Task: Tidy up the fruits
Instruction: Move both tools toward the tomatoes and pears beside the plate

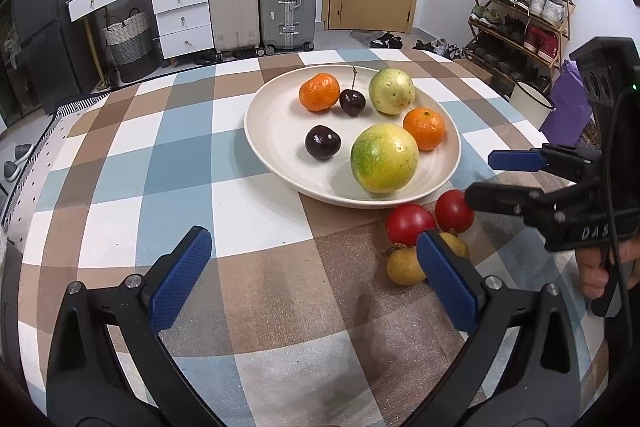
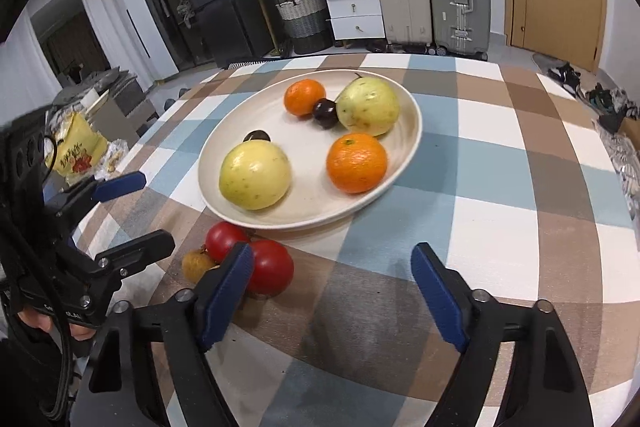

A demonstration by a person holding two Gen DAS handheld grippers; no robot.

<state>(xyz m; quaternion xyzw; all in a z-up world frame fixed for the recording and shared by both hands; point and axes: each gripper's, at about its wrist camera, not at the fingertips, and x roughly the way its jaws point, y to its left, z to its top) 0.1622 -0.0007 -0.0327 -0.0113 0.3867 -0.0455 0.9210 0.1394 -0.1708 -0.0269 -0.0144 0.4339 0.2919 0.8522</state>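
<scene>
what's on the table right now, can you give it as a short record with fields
surface: checked blue, brown and white tablecloth
dish: round cream plate
on plate: two orange mandarins, two dark cherries, two large green-yellow round fruits
off plate: two red tomatoes and two small yellow-brown fruits, beside the near rim
left tool: open, empty
right tool: open, nothing between its fingers, one finger in front of a tomato
</scene>
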